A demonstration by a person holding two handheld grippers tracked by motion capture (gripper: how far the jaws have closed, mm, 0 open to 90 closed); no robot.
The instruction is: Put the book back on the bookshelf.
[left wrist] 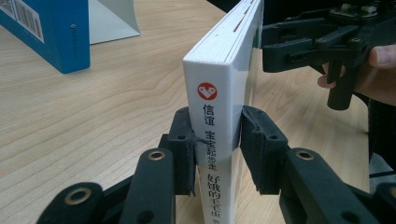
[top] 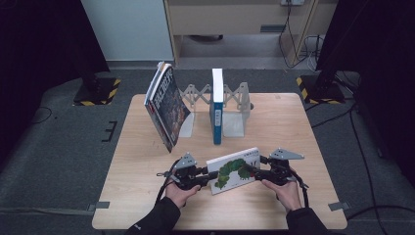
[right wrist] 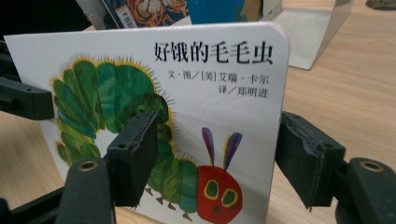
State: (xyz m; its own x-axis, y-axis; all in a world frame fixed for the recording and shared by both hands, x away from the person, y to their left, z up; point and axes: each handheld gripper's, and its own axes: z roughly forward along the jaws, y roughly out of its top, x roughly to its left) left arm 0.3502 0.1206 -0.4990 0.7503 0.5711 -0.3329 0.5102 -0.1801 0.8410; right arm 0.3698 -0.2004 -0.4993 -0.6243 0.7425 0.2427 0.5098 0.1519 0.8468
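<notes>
**White board book pinched at both ends**

White and thick-paged, the caterpillar book (top: 234, 169) stands on edge near the front of the wooden table (top: 137, 196), between the two grippers. The left gripper (left wrist: 217, 140) clamps its spine end: both pads press the spine, and the lowest characters on it are cut off by the frame. The right gripper (right wrist: 217, 158) holds the opposite end, one pad on the cover over the caterpillar's body, the other behind the far edge, where contact with the back is hidden. In the high view the person's hands (top: 182, 193) cover much of both gripper bodies, and sleeves run out of the bottom edge.

Farther back, a blue book (top: 217, 105) stands upright in a metal bookend rack (top: 235, 105) with folding scissor links. A dark-covered book (top: 165, 105) leans tilted against the rack's left end; its title is too small to read. A thinner book behind it is mostly hidden. Beyond the table lie grey floor, cables and striped stand bases.
</notes>
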